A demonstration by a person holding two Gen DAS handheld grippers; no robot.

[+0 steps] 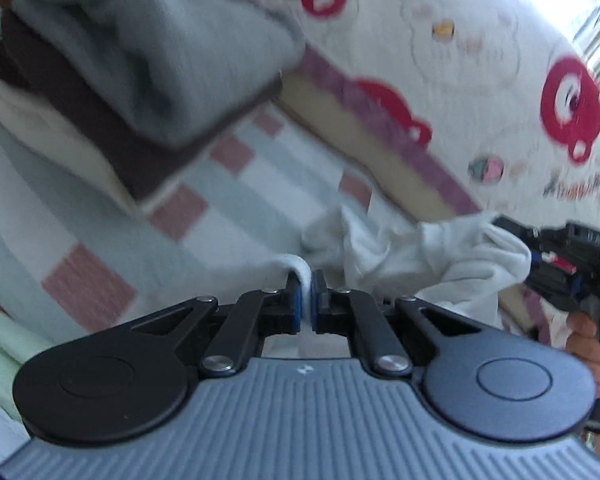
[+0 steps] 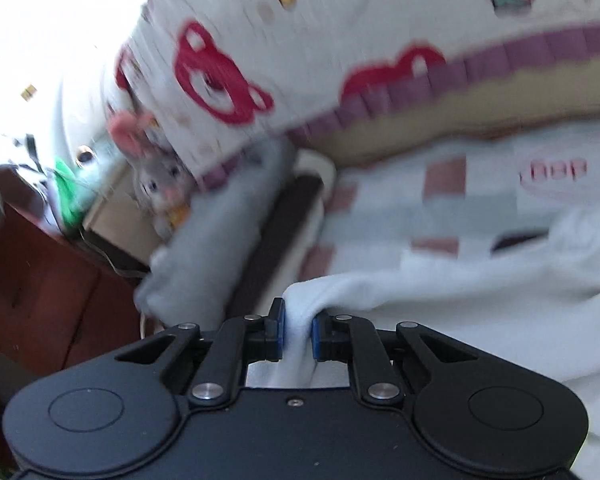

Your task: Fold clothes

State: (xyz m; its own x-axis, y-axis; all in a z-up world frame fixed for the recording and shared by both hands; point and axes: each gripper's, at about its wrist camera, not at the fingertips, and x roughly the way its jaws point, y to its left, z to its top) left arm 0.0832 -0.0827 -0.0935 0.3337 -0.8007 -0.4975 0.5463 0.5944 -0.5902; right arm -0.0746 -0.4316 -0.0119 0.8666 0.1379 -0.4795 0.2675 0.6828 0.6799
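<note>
A white garment (image 1: 419, 252) hangs bunched above a checked bed sheet (image 1: 236, 196). My left gripper (image 1: 307, 300) is shut on a thin edge of it. In the left wrist view the right gripper (image 1: 511, 240) reaches into the cloth's far end from the right, held by a hand (image 1: 591, 344). In the right wrist view my right gripper (image 2: 298, 332) is shut on a thick fold of the white garment (image 2: 459, 296), which spreads off to the right. A stack of folded clothes, grey on brown on cream (image 1: 112, 68), lies at the upper left.
A quilt with red bear prints and a purple border (image 1: 439, 40) lies along the far side of the bed. The folded stack (image 2: 220, 240) sits left of my right gripper. A plush rabbit (image 2: 160, 184) and a wooden bedside cabinet (image 2: 40, 292) are at the left.
</note>
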